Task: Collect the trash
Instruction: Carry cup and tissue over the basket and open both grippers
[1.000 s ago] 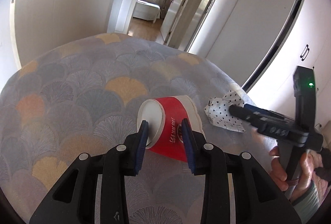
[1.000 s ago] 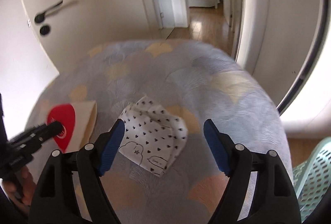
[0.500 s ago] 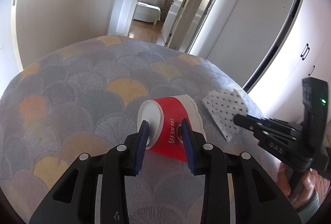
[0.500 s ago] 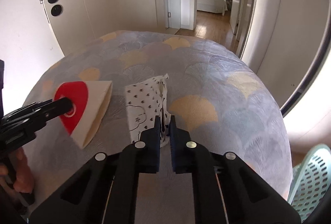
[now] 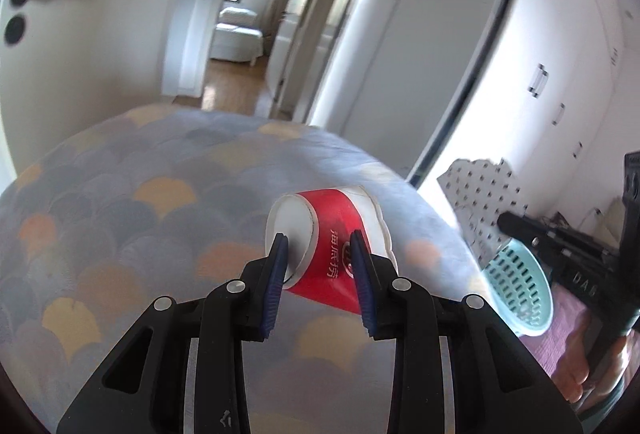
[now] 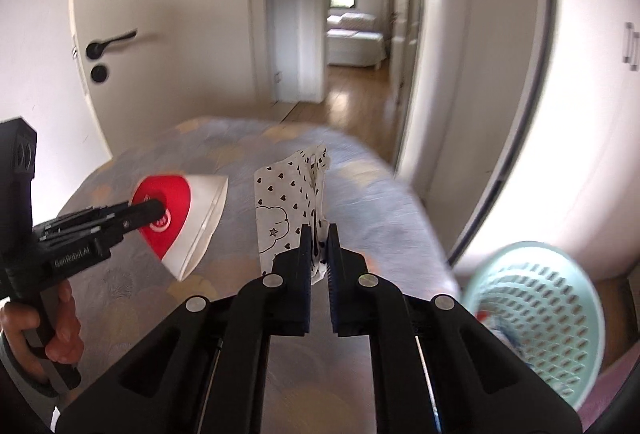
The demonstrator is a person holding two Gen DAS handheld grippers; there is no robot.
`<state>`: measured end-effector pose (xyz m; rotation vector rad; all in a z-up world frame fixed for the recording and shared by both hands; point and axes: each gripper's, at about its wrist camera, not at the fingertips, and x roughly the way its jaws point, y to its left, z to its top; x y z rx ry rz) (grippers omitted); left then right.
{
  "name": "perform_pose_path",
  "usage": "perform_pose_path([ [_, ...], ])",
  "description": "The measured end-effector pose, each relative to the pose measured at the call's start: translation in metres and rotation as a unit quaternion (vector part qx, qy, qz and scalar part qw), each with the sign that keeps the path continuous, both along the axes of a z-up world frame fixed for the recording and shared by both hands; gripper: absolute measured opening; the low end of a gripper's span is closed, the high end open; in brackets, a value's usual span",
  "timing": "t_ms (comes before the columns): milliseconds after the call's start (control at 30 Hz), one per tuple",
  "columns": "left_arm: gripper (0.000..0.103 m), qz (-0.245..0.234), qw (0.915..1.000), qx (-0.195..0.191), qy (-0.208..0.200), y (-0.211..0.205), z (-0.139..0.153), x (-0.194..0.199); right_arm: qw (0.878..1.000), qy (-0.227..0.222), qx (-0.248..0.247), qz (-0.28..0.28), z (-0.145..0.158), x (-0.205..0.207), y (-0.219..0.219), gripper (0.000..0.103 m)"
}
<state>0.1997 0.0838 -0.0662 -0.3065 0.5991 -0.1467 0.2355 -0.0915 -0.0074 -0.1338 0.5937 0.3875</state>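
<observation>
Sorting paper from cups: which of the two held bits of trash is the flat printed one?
The white heart-printed paper wrapper, pinched in the right gripper; the left gripper holds the red paper cup.

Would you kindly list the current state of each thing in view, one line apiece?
Left tool: shut on the paper cup.
Paper cup: squashed flat, lifted off the bed.
Right tool: shut on the heart-print wrapper.
Heart-print wrapper: crumpled, held up.
Basket: upright, open, some trash inside.
White door: closed.
</observation>
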Motion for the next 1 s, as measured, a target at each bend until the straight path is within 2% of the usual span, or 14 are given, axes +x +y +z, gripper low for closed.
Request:
perform_pose_path([
  [200, 0.030, -0.046, 0.9984, 0.019, -0.028, -0.050, 0.028, -0.011, 0.998, -0.028, 0.026, -0.059, 0.028, -0.028, -0.054, 0.005],
  [433, 0.030, -0.108, 0.9928, 0.023, -0.045, -0.114, 0.044, -0.010, 0.989, -0.033, 0.055, -0.131, 0.035, -0.045, -0.122, 0.005],
  [633, 0.030, -0.159, 0.9862, 0.027, -0.039, -0.174, 0.044, 0.002, 0.977, -0.010, 0.077, -0.197, 0.021, -0.049, -0.181, 0.005],
  [800, 0.030, -0.187, 0.9815, 0.029, -0.028, -0.212, 0.042, 0.017, 0.963, 0.018, 0.089, -0.255, 0.000, -0.043, -0.227, 0.005],
  [1000, 0.030, -0.211, 0.9765, 0.040, -0.009, -0.253, 0.034, 0.041, 0.947, 0.058, 0.108, -0.298, -0.028, -0.032, -0.261, 0.005],
])
